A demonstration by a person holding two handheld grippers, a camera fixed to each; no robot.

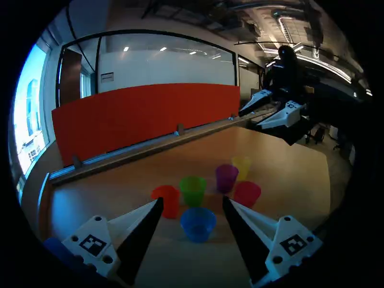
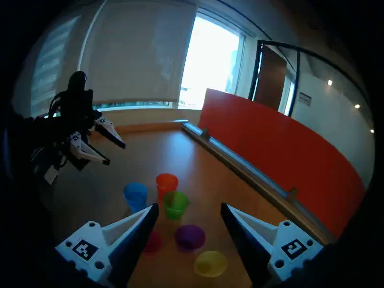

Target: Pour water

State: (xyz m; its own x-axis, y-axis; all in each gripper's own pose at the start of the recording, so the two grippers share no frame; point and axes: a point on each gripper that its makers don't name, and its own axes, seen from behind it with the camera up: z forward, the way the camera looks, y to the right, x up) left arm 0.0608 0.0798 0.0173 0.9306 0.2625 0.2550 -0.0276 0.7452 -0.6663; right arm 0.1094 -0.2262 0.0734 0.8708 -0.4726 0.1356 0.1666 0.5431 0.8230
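Six small plastic cups stand clustered on the wooden table: blue, orange, green, purple, yellow and pink. My left gripper hovers open just short of the blue cup, holding nothing. Across the table, my right gripper hangs in the air, open and empty. In the right gripper view the same cups appear: blue, orange, green, purple, yellow, and pink partly behind a finger. The right gripper is open above them; the left gripper is farther off.
A red partition with a metal rail runs along one edge of the table. A bright window lies beyond. Bare tabletop surrounds the cups on all sides.
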